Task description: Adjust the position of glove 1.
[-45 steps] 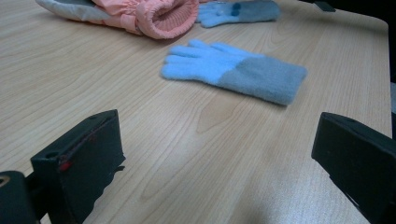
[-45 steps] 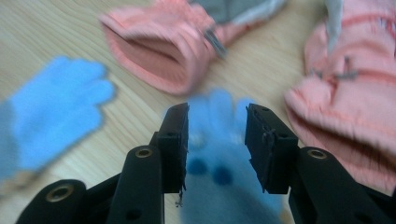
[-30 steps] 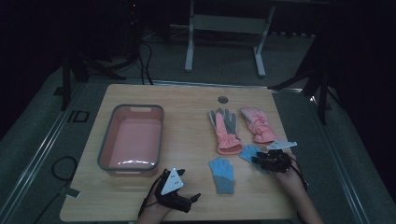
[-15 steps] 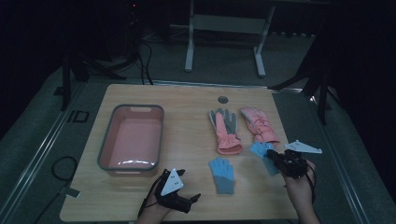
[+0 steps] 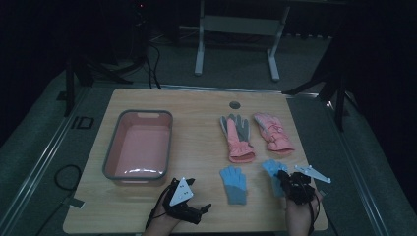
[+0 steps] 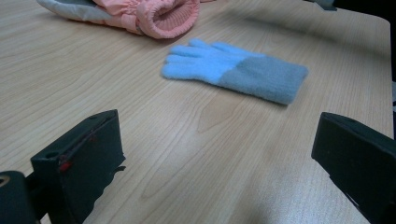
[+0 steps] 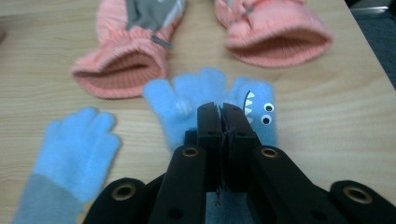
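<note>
Your right gripper (image 5: pixel 293 184) has pulled back toward you over the last second and now sits lower on the blue glove with the monster face (image 7: pixel 219 105), its jaws pressed together on that glove's knit near the cuff. In the right gripper view you can see the fabric pinched between them, so I'd judge the grasp made and the lift to the tub as your next move. Your left gripper (image 5: pixel 189 209) has not shifted; it rests near the table's front edge with jaws wide apart and nothing between them.

Counting outward from you: two blue knit gloves, the held one and the plain blue glove (image 5: pixel 233 183) lying flat just to its left; then two pink ski gloves (image 5: pixel 255 135), side by side; one pink tub (image 5: pixel 138 146) at the left, holding nothing.
</note>
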A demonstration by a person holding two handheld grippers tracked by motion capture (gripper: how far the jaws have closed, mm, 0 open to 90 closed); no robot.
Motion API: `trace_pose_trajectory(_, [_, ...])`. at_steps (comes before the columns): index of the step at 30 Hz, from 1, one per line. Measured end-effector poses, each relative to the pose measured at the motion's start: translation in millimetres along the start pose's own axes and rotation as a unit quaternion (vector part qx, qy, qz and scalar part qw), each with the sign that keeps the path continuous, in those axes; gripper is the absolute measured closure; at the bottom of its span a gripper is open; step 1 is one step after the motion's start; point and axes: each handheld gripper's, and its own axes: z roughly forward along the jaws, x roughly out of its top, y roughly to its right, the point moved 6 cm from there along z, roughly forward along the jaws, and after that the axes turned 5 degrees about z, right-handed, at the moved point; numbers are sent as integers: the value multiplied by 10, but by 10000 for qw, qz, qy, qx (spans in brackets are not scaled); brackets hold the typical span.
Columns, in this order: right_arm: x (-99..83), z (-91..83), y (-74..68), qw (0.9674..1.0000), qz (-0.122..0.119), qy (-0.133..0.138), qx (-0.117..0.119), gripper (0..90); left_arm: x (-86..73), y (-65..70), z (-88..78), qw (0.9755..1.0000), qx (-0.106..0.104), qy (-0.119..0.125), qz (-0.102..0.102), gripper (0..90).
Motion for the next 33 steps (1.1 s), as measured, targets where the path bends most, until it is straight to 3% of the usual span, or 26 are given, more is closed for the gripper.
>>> trace_pose_trajectory(2, [-49,39,22,9999,36,-24,-118,873,-1,-1,-3,10000,14,4,-4,21])
trace_pose_trajectory(4, [-107,84,45,9997,197,-62,-125,873,-1,0,-3,10000,3,3,-15,21])
trace_pose_trajectory(7, [-198,154,32,9995,228,-166,-148,872,-1,0,1,10000,-7,-4,-26,21])
trace_pose_trajectory(12, [-350,321,60,9985,187,-426,-278,862,-1,8,3,10000,-24,-24,15,21])
trace_pose_trajectory(16, [-378,362,52,9984,-30,-461,-319,811,-1,8,3,10000,-33,-21,21,21])
trace_pose_trajectory(19, [-351,339,46,9985,5,-538,-110,701,-1,8,6,10000,-57,-34,15,21])
trace_pose_trajectory(22, [-281,305,72,9985,-107,-536,46,679,-1,14,7,10000,-63,-42,51,21])
trace_pose_trajectory(23, [-244,298,82,9981,-100,-570,225,678,-1,15,9,10000,-62,-51,56,21])
trace_pose_trajectory(25, [-174,287,100,9969,-349,-581,392,666,2,21,12,10000,-58,-36,50,21])
trace_pose_trajectory(28, [-78,267,130,9923,-771,-604,762,662,2,21,10,10000,-49,-26,75,21])
trace_pose_trajectory(29, [-44,255,158,9896,-1035,-602,799,662,2,19,10,10000,-46,-25,68,21])
trace_pose_trajectory(33, [-30,225,213,9760,-1729,-748,1092,650,0,12,15,10000,-44,-62,47,21])
